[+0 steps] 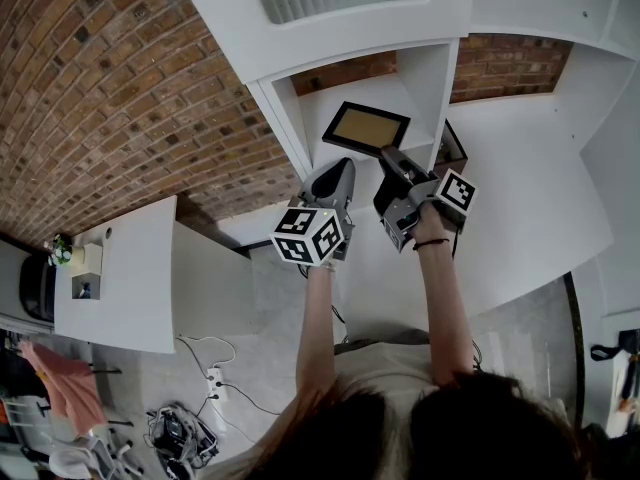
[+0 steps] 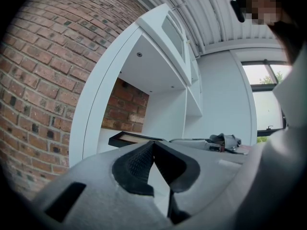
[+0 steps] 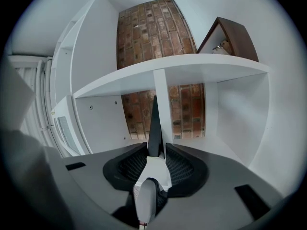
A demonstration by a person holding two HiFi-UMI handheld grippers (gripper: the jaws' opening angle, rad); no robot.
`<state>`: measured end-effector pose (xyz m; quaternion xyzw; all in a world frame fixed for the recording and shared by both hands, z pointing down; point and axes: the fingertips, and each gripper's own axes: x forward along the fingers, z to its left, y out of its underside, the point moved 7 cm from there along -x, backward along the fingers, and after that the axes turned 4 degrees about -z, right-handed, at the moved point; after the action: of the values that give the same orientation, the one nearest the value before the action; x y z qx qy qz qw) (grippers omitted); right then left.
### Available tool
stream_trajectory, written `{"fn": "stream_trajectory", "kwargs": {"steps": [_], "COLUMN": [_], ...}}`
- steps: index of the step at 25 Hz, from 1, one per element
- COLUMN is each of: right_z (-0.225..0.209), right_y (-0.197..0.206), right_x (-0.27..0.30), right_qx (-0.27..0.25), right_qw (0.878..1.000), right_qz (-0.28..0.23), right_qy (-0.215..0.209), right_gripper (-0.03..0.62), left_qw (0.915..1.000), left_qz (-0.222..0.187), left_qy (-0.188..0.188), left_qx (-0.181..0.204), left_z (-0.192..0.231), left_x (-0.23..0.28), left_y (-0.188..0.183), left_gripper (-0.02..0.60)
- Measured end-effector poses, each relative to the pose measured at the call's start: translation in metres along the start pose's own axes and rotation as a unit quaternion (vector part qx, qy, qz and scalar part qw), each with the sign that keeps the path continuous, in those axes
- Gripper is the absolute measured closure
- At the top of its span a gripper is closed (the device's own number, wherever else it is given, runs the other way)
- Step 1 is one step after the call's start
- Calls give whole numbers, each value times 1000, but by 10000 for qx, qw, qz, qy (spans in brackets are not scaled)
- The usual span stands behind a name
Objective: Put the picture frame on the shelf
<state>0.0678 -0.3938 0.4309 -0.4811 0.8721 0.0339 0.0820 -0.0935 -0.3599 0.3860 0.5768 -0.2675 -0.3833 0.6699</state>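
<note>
Clamping the picture frame by its edge, right gripper jaws hold it at the white shelf; left gripper jaws closed, empty.

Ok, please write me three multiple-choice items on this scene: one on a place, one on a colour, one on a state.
1. Where is the frame? A: on the desk. B: at the shelf compartment. C: on the floor.
2. What colour is its border? A: white. B: red. C: black.
3. The left tongs are: A: shut, empty. B: wide open. C: shut on the frame.

1 B: the head view shows it in the opening.
2 C: a black rim runs round a tan middle.
3 A: its jaws meet with nothing between; the right tongs pinch the frame's edge.
</note>
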Motion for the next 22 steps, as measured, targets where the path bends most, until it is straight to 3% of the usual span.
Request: {"fn": "stream_trajectory", "kwargs": {"steps": [22], "right_z": [4], "right_y": [17], "right_x": [-19], "right_qx": [209], "right_qw": [9979], "right_qz": [588], "right_qy": [-195], "right_gripper": [494], "left_qw": [10000], "left_qz": [6], "left_qy": [82], "left_qx": [-53], "left_z": [-19], "left_x": [-7], "left_y": [1], "left_gripper": [571]}}
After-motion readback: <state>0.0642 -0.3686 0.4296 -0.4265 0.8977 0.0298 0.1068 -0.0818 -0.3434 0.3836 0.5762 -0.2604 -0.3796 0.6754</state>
